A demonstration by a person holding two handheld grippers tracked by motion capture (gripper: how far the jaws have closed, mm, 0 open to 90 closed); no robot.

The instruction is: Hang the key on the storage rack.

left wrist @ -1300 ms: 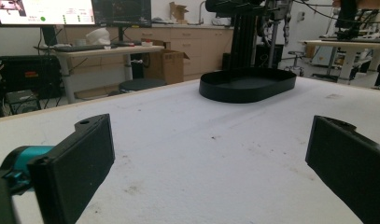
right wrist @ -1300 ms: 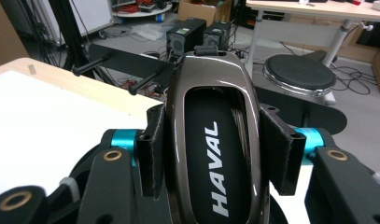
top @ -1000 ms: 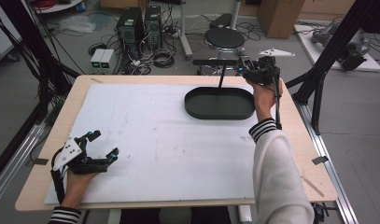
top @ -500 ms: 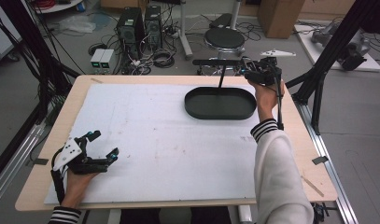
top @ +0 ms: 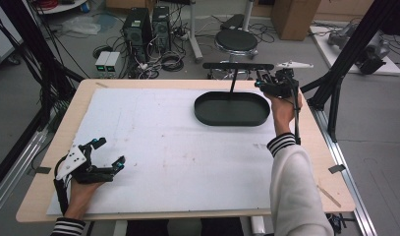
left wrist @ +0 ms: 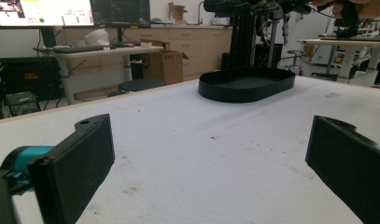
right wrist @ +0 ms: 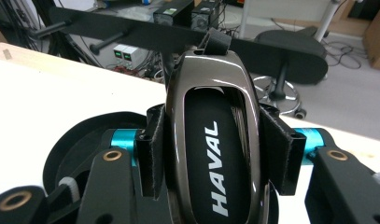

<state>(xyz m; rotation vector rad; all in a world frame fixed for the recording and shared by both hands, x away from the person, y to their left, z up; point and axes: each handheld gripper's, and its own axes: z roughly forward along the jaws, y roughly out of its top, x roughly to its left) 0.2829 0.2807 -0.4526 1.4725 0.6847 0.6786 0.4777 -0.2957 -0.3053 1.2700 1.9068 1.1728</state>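
Bench [top: 153,147] under a white sheet carries, toward its one-o'clock corner, a black oval tray [top: 232,109] from which a thin post rises to a long black crossbar [top: 238,65] with pegs, a hanger rack of sorts. The crossbar runs nine-to-three across the high view. At its three-o'clock end hangs the right tool [top: 264,86], pressed together on a glossy dark-brown car key fob lettered HAVAL [right wrist: 211,154]. In the right gripper view the fob stands with its long axis pointing at twelve o'clock, pads clamping its two flanks, and its small strap loop [right wrist: 217,41] at the top lies right against the bar, at or just beside a peg; whether the loop is already over a peg I cannot tell. That is the relation the next move likely turns on: loop tip at twelve from the tool, bar lying crosswise to the fob's axis. The left tool [top: 105,156] rests at seven o'clock on the bench, jaws spread and empty, well apart from the tray, so the right hand is far the nearer.
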